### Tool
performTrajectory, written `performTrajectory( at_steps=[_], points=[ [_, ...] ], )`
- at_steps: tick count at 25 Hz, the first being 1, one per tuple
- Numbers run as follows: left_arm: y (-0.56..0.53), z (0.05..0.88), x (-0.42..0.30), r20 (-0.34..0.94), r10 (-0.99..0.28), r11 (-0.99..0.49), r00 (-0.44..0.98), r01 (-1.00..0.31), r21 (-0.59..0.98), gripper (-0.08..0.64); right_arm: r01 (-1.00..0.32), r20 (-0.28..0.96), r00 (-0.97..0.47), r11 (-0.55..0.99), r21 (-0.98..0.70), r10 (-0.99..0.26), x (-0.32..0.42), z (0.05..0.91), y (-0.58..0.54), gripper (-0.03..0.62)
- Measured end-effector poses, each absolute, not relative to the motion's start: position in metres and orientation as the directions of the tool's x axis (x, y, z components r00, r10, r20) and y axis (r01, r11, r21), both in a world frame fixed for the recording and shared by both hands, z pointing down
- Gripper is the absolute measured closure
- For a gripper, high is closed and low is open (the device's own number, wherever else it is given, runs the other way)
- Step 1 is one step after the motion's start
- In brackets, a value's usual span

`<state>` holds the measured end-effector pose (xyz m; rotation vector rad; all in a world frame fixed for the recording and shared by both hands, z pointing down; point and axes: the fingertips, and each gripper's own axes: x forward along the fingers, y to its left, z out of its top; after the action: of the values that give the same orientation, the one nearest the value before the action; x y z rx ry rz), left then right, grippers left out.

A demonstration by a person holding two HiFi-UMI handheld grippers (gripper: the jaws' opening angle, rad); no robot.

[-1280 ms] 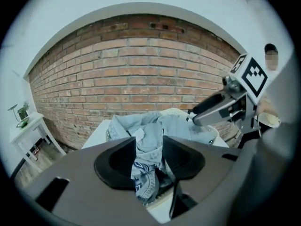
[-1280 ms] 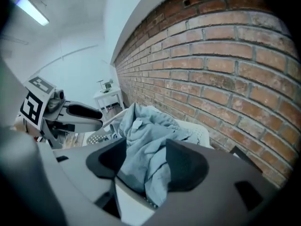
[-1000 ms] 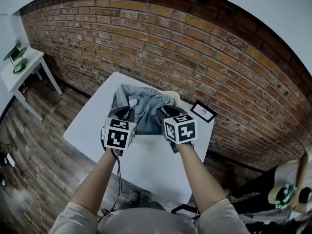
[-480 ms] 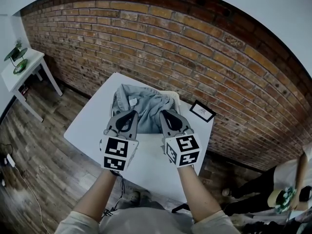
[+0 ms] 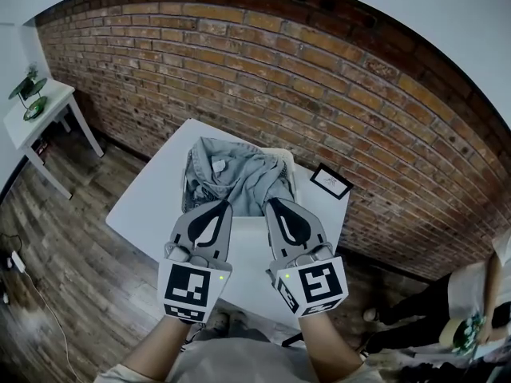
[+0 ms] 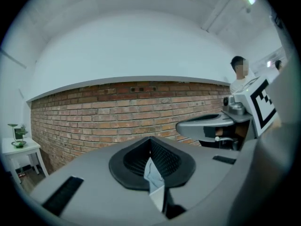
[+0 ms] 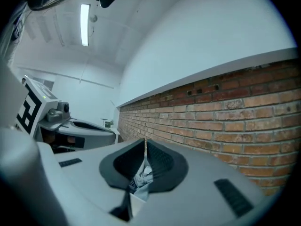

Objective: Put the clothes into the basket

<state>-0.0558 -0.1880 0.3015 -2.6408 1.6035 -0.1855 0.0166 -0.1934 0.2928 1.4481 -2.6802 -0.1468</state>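
Note:
A pale blue denim garment (image 5: 238, 174) lies heaped over a cream basket (image 5: 285, 158) at the far end of the white table (image 5: 148, 206). My left gripper (image 5: 222, 204) and right gripper (image 5: 271, 203) stand side by side at the garment's near edge, tips pointing away from me. Both are shut. In the left gripper view a thin sliver of pale blue cloth (image 6: 153, 175) is pinched where the jaws of the left gripper (image 6: 150, 141) meet. The right gripper (image 7: 145, 143) likewise pinches a fold of the denim (image 7: 141, 179).
A small black-framed card (image 5: 331, 182) lies on the table right of the basket. A brick wall (image 5: 335, 94) runs behind. A white side table (image 5: 36, 110) with a green ornament stands far left. A person (image 5: 479, 294) is at the lower right.
Both grippers drew back toward me and rose, their marker cubes now low in the head view. Their jaws closed on the denim's near edge, which has lifted slightly with them.

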Motion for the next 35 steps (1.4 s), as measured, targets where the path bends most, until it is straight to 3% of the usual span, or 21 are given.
performTrajectory(
  at_steps=[35],
  points=[
    [-0.117,0.315,-0.064,0.090,-0.862,-0.505,0.500,-0.861,-0.059,0.551,-0.853,0.061,-0.502,0.506,0.125,-0.862,0.002,0.313,-0.119,0.583]
  ],
)
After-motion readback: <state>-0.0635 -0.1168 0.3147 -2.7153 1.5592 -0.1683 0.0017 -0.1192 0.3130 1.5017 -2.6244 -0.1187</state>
